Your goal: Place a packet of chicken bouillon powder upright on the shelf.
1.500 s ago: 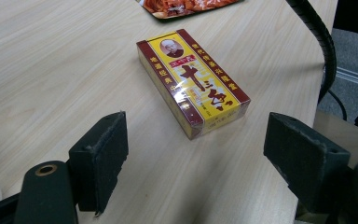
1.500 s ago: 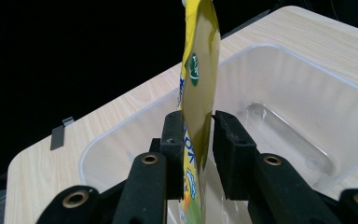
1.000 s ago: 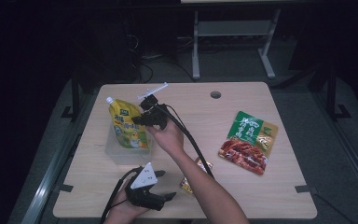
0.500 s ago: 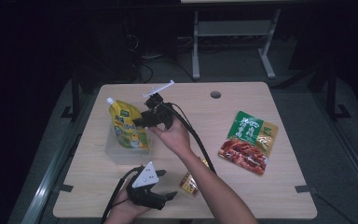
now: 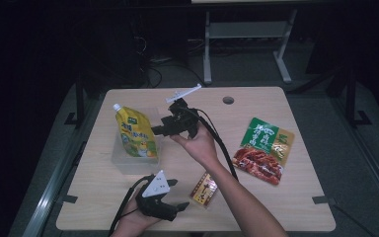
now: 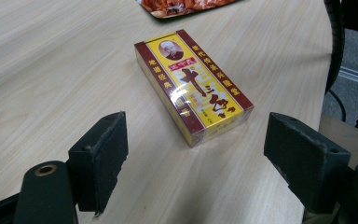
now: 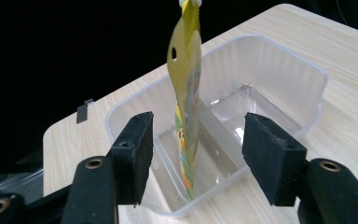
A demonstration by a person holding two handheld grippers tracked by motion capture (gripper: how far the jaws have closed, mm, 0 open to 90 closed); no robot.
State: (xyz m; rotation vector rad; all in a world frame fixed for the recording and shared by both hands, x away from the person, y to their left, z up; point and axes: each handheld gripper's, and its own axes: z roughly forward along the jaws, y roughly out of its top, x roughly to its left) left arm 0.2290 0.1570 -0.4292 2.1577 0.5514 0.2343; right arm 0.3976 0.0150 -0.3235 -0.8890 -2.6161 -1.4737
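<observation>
So far, one item seems to be packed: the yellow spout pouch (image 7: 186, 93) stands upright on its edge inside the clear plastic container (image 7: 279, 60), near the left side of the table (image 5: 276, 207). The right gripper (image 5: 162, 129) is just beside the pouch, and its jaws have just been opening; in the right gripper view the pads stand apart on both sides of the pouch and do not press on it, so I judge the pouch is released.

Three parts remain, as I read it. The small yellow and red box (image 6: 193, 91) lies flat on the table directly in front of the left gripper (image 5: 173, 207), whose jaws are wide open and hold nothing. The green and red snack bag (image 5: 264, 150) lies well apart on the right side, untouched. Probably the box is the next thing to go in the container.
</observation>
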